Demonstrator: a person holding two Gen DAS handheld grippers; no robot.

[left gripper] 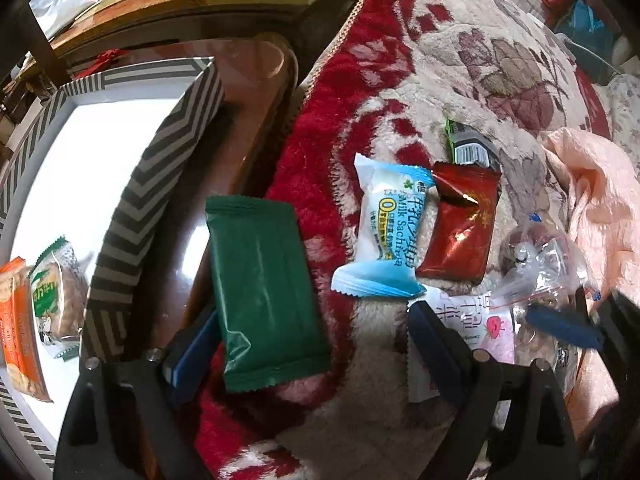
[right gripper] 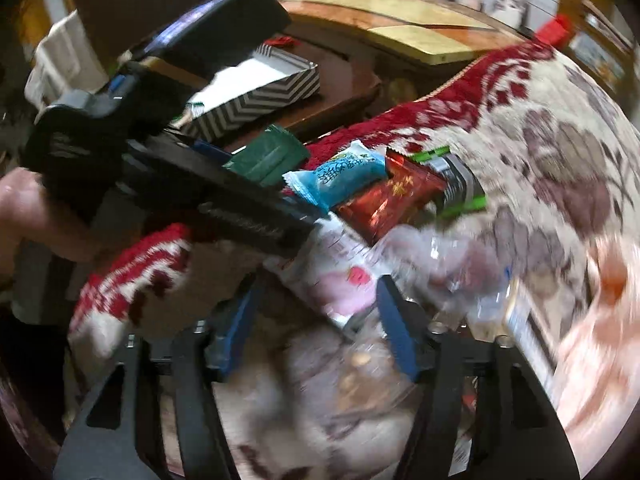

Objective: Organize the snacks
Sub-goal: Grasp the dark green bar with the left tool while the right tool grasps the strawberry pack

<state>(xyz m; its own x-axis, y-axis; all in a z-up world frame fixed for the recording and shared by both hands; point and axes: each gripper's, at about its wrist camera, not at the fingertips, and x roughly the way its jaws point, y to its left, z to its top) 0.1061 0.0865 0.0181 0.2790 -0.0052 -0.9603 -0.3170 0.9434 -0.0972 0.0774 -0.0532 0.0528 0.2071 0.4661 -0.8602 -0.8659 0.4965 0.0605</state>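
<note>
At the far left, my striped box (left gripper: 168, 160) holds an orange packet (left gripper: 18, 320) and a green-and-white biscuit packet (left gripper: 60, 296) on its white floor. Beside it, my left gripper (left gripper: 312, 340) stands spread wide, with a dark green packet (left gripper: 264, 296) lying between its fingers, no pad pressing it. Next on the red-and-cream blanket (left gripper: 460, 60) come a blue-and-white candy (left gripper: 384, 232), a red packet (left gripper: 460, 232) and a clear bag (left gripper: 548, 264). My right gripper (right gripper: 316, 328) is parted over a pink-and-white packet (right gripper: 344, 280), gripping nothing.
</note>
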